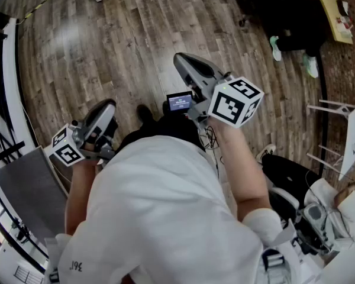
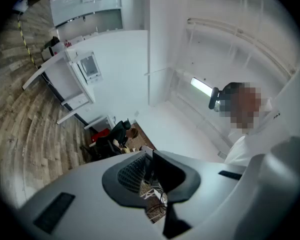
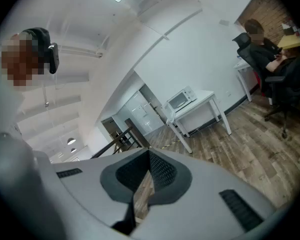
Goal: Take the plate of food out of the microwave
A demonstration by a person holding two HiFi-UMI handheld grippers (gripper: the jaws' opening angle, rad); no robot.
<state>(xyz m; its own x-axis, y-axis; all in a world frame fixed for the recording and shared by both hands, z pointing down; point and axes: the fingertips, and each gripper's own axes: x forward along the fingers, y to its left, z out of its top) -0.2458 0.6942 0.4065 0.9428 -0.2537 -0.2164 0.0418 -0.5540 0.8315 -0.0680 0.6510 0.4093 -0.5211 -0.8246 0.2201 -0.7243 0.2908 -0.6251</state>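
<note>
Two empty claws: left claw (image 2: 150,158) barely parted, right claw (image 3: 148,155) closed; only the right gripper view shows the microwave (image 3: 180,99) on a counter (image 3: 207,97).

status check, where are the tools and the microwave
Left tool slightly open, empty; right tool shut, empty. White box microwave on white table, far across brown wooden floor; plate not visible. No obstacle seen between.

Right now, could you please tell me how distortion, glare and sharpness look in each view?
Head view: fisheye curves the floor planks, with a pale glare patch upper left. Left gripper view: dark round vignette, ceiling light strip blown out, room tilted. Right gripper view: same vignette, the microwave small yet sharp on its white table.
</note>
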